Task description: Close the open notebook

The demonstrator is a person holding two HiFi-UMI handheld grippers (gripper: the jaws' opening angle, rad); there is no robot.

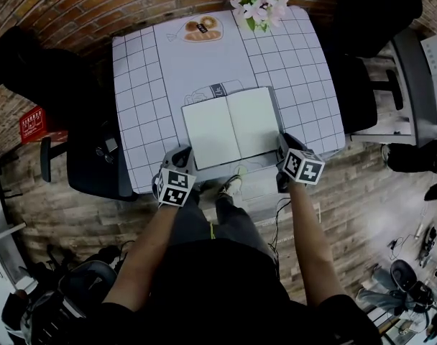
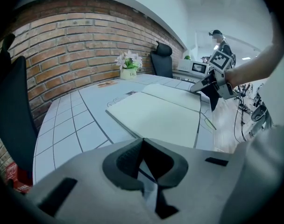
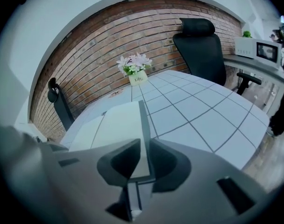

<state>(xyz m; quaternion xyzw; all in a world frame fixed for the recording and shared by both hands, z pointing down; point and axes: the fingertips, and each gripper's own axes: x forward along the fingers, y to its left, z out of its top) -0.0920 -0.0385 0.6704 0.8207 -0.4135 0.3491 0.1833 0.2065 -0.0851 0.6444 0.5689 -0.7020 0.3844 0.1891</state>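
Grey left tongs are held with jaws together and nothing between them, just short of the near left corner of the notebook. The notebook lies open and flat on the gridded table. Across the pages, the right tongs are clamped on the notebook's near right corner, its edge pinched between the pads; flowers stand well beyond both.

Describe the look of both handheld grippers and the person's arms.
Both the left gripper and right gripper have pale grey bodies with dark, V-notched pads. Each carries a cube of black-and-white square markers. The person wears black short sleeves; forearms are bare.
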